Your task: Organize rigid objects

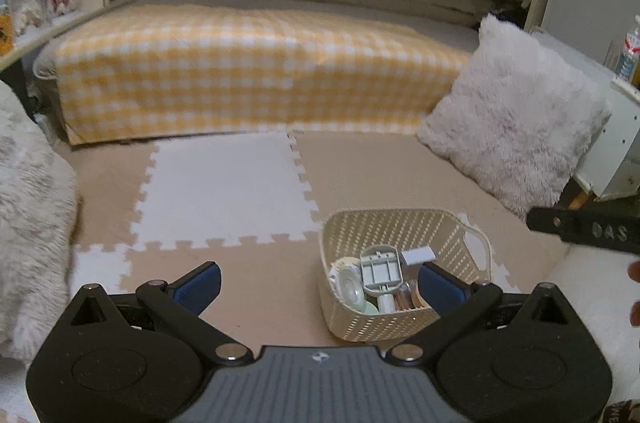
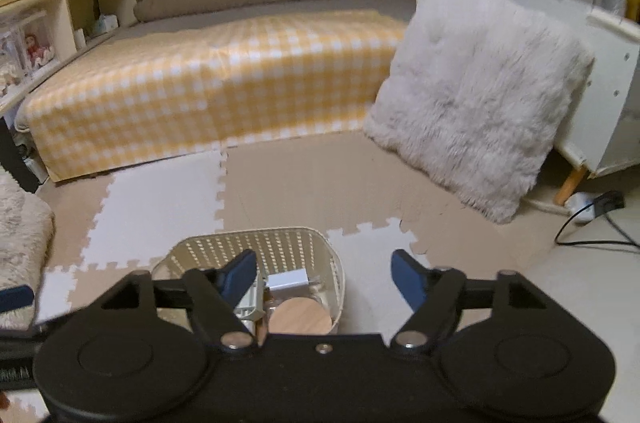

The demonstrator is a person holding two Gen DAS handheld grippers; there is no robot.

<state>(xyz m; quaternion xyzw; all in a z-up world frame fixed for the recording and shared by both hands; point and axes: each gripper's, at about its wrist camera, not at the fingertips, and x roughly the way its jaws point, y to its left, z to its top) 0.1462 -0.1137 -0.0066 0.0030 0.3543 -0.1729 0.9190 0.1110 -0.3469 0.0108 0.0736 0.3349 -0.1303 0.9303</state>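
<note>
Gaping wide with nothing between them, the jaws of the left gripper (image 1: 318, 285) hang above the floor mat (image 1: 224, 191), its right finger overlapping the near right corner of the basket (image 1: 404, 227). The right gripper (image 2: 324, 277) has its jaws spread just as wide and empty, its left finger in front of the basket (image 2: 276, 243) and its right finger over the bare mat beside it.

The cream perforated basket stands upright on the foam puzzle mat, near both grippers, with a handle on its right end in the left wrist view. Its long axis runs from near left to far right in that view. Inside lie a grey-green frame-like part (image 1: 380, 269) tilted with its long axis running near to far, a round white dish-like piece (image 1: 348, 287) at the left, a small white block (image 1: 418, 257) toward the far side, and a round wooden lid (image 2: 300, 315) at the near right.

Beyond the mat stands a bed with a yellow checked blanket (image 1: 248, 71). A fluffy white cushion (image 2: 480, 91) leans at the right against a white cabinet (image 2: 608, 95).
</note>
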